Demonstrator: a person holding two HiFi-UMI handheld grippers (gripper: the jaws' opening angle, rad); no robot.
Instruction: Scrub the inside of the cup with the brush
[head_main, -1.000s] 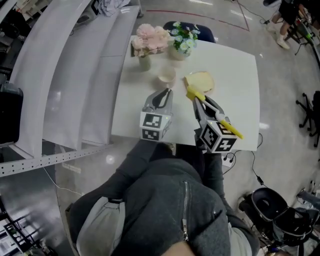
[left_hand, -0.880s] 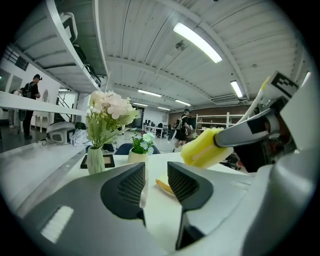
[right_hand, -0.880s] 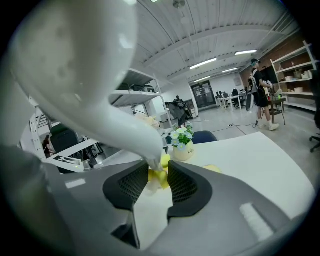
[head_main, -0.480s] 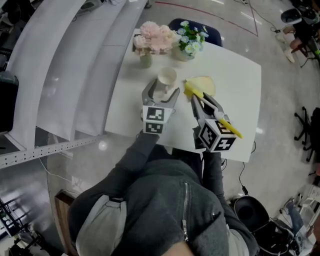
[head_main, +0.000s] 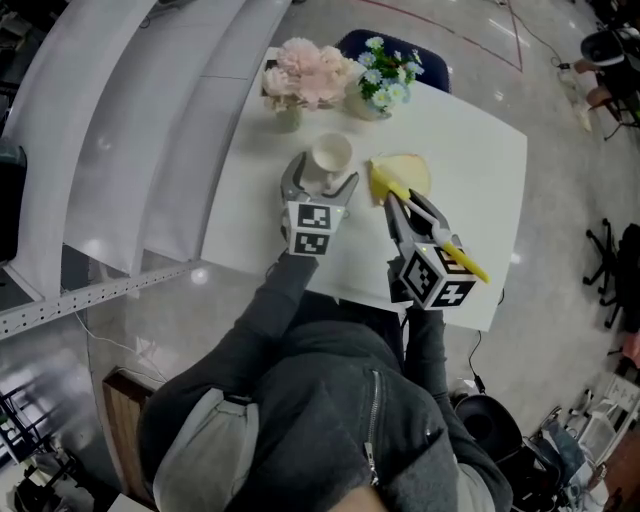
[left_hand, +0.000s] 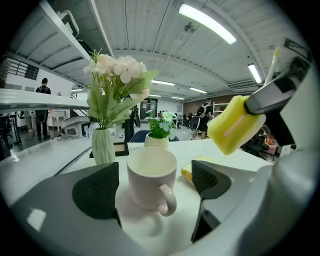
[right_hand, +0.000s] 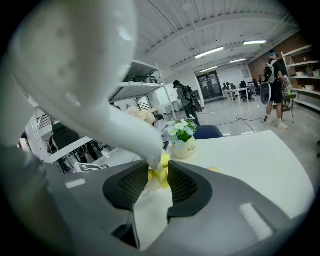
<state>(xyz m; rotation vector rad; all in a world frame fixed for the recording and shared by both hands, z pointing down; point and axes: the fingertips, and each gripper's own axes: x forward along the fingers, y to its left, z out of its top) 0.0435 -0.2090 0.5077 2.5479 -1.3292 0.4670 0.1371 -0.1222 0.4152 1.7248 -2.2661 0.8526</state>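
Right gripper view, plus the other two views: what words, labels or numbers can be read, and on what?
"Life" (last letters unsure): small script on the white flower pot.
Marker cube: square patterns only, no letters.
Nothing else is readable in any view.

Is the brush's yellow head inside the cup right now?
No, the brush holds its yellow head in the air outside the cup, up to its right.

pink flowers (head_main: 303, 72): table (head_main: 470, 205), 11 o'clock
daisy pot (head_main: 384, 82): 12 o'clock
sponge (head_main: 412, 172): 6 o'clock of the daisy pot
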